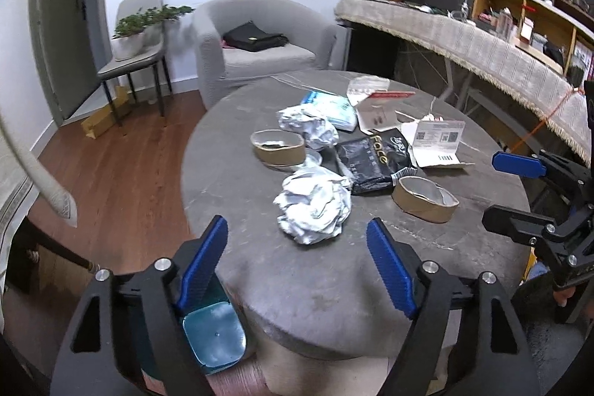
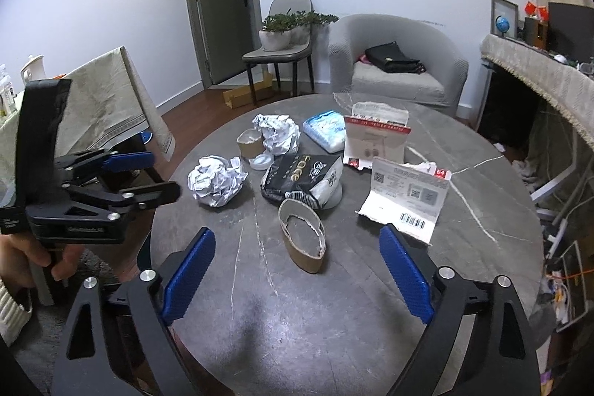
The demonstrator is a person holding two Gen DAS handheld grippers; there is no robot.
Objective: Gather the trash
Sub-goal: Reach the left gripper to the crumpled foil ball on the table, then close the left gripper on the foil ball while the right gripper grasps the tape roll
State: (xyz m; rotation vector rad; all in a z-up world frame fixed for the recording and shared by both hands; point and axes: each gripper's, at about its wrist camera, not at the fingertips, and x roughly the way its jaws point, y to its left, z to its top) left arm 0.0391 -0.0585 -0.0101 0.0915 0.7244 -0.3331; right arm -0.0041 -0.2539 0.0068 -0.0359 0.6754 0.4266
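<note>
Both my left hand-held gripper and right hand-held gripper hung released; the crumpled paper ball looked light and squashy, best pinched across its middle.

Even indoor light, medium bright, cool cast. Ceiling lamps flare at the left-wrist view's top right corner. Soft dark shadow on the table near the right-wrist camera. Faint sheen on the tabletop. Strong fisheye bending, black vignette at corners. Centre sharp; both views soften slightly toward the edges.
</note>
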